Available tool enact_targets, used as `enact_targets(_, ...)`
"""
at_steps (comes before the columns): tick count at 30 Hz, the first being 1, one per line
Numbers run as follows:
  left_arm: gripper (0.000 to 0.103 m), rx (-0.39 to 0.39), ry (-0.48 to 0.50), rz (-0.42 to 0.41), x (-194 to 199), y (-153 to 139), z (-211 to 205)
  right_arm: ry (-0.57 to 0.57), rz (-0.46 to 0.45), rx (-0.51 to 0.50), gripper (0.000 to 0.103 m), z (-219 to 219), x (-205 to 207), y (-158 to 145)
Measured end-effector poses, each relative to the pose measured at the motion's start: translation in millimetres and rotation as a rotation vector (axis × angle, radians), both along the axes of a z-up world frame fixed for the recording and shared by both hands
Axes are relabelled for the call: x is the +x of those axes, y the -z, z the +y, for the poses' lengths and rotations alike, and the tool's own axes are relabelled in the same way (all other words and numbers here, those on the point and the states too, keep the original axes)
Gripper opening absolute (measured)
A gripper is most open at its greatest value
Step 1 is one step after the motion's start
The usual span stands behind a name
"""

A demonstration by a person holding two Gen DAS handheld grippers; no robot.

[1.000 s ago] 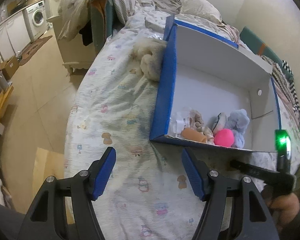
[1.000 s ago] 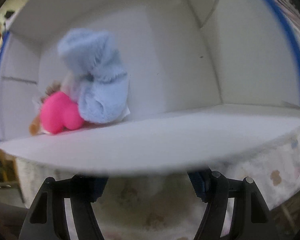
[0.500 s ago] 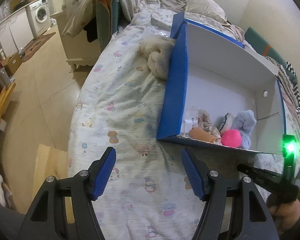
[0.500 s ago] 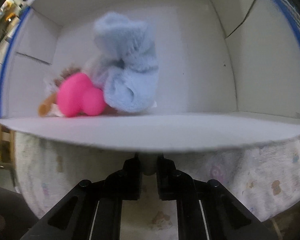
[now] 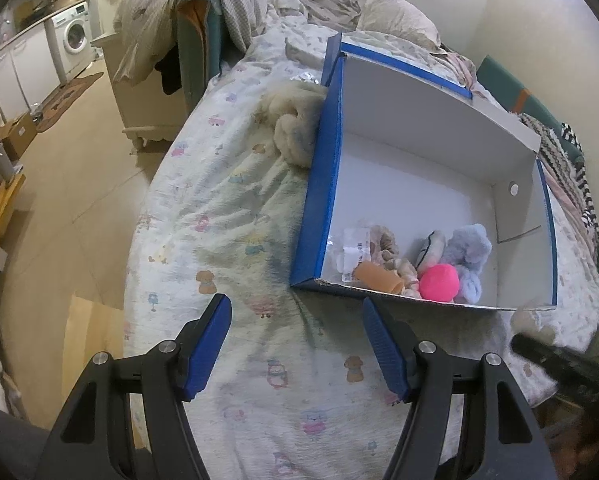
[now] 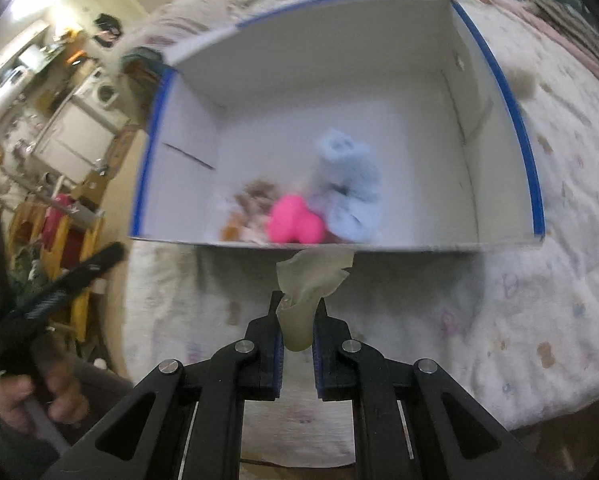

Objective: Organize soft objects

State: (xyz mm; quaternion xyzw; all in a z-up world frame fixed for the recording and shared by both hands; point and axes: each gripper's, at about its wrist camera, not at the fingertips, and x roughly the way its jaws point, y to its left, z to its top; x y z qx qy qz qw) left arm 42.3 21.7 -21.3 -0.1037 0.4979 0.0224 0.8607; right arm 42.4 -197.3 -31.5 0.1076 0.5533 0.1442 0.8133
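Note:
A blue-and-white cardboard box (image 5: 319, 184) lies on the bed and also shows in the right wrist view (image 6: 507, 92). Inside it are a pink ball (image 5: 439, 282), a light blue plush (image 5: 469, 246), an orange roll (image 5: 377, 276) and a beige scrunchie (image 5: 387, 242). My right gripper (image 6: 297, 320) is shut on a pale cream soft piece (image 6: 309, 276), held in front of the box's near wall. My left gripper (image 5: 295, 340) is open and empty above the bedsheet, short of the box. A cream fluffy toy (image 5: 291, 120) lies against the box's left outer wall.
The bed (image 5: 227, 208) has a patterned sheet and drops off to a tiled floor (image 5: 71, 184) at the left. A small beige fluffy object (image 6: 521, 80) lies right of the box. Rumpled bedding (image 5: 203, 4) and a pillow (image 5: 395, 16) lie beyond.
My right gripper closed on the pale soft piece and pulled back and up from the box wall. My left gripper drew back slightly, staying open.

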Motion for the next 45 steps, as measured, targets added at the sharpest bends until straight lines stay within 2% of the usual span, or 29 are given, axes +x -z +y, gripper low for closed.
enact_targets(6,0.065,-0.004,-0.011,-0.001,0.9,-1.5,3.7,-0.025,-0.026,0.016,0.013,12.8,36.5,-19.6)
enact_targets(11,0.065,0.008,-0.022,-0.019,2.3,-6.0,6.0,-0.054,0.021,0.01,0.014,47.9,70.0,-0.3)
enact_targets(13,0.065,0.008,-0.019,-0.02,3.1,-6.5,7.0,-0.049,0.054,0.0,0.014,59.4,79.2,16.1)
enact_targets(16,0.065,0.027,-0.025,-0.027,2.6,-8.2,13.9,-0.037,0.095,0.004,0.014,65.7,92.5,31.5)
enact_targets(19,0.065,0.008,-0.06,-0.029,0.8,-7.3,26.8,-0.03,0.121,0.024,0.015,69.5,98.2,39.7)
enact_targets(25,0.065,0.005,-0.077,-0.026,-3.5,-6.6,38.2,0.014,0.138,0.054,0.026,67.6,100.7,42.3)
enact_targets(28,0.065,-0.002,-0.082,-0.034,-6.8,-7.7,40.8,0.031,0.128,0.055,0.045,63.7,97.5,37.6)
enact_targets(29,0.065,-0.006,-0.082,-0.035,-7.5,-7.9,40.9,0.038,0.118,0.055,0.065,61.3,95.1,34.2)
enact_targets(30,0.065,-0.009,-0.081,-0.035,-7.9,-8.1,40.3,0.045,0.103,0.055,0.075,58.4,93.0,30.6)
enact_targets(35,0.065,-0.001,-0.048,-0.055,-9.2,-12.0,31.0,0.074,0.043,0.033,0.077,41.0,74.4,7.6)
enact_targets(41,0.065,0.014,0.01,-0.093,-11.3,-21.9,11.9,0.095,-0.099,-0.06,0.078,24.0,34.1,-21.2)
enact_targets(44,0.065,0.001,0.025,-0.12,-13.2,-29.4,3.1,0.141,-0.164,-0.093,0.101,13.6,14.0,-33.3)
enact_targets(45,0.065,0.004,0.029,-0.133,-14.4,-31.7,0.7,0.152,-0.194,-0.084,0.102,9.7,6.0,-37.1)
